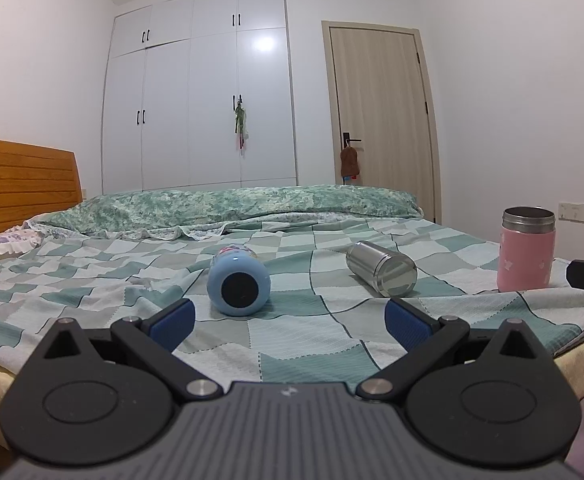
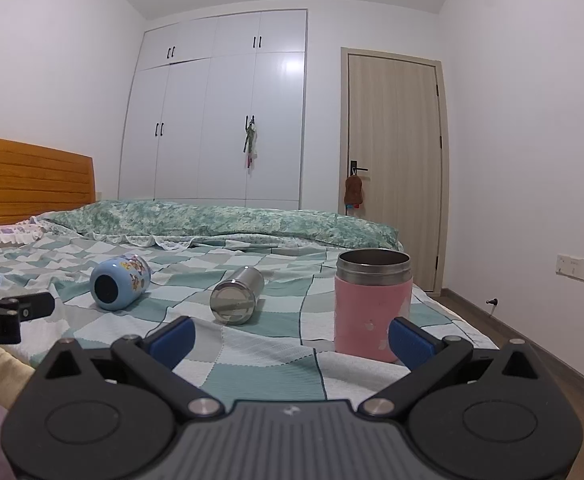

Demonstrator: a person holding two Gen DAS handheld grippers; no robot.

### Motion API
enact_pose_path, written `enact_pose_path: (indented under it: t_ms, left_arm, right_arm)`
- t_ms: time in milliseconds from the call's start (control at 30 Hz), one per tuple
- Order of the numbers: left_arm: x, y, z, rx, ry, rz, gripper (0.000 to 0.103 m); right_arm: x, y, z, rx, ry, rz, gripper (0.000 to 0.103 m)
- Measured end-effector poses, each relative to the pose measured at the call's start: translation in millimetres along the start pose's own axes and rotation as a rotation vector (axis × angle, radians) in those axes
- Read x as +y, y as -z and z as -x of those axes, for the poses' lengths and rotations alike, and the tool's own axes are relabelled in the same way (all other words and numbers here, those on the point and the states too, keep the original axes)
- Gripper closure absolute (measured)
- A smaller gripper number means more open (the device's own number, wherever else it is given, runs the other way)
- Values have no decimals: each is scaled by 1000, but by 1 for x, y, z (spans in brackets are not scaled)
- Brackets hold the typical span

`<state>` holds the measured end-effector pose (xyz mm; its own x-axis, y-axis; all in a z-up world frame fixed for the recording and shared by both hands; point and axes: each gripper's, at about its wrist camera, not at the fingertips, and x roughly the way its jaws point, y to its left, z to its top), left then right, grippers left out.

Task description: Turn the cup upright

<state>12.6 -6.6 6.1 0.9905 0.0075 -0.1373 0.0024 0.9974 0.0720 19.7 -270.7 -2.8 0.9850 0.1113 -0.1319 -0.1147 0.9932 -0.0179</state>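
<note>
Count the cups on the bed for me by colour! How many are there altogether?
Blue cup, lying on its side: 1
Silver steel cup, lying on its side: 1
Pink cup, standing upright: 1
Total: 3

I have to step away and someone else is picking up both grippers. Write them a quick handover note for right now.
Left gripper: open, empty, facing the blue cup.
Right gripper: open, empty, close to the pink cup.
On the checkered bedsheet: blue cup and steel cup lie on their sides, bases toward the cameras; pink cup stands upright, mouth up.
Done: pink cup is upright.
Left: stand up the blue and steel cups.
</note>
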Motion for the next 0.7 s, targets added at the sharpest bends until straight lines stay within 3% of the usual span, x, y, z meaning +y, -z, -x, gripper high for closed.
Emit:
enact_pose_path:
  t_ms: [700]
  left_arm:
    - [0, 0, 3, -9, 10, 11, 0]
  right_arm:
    - [-1, 1, -1, 1, 4, 3, 0]
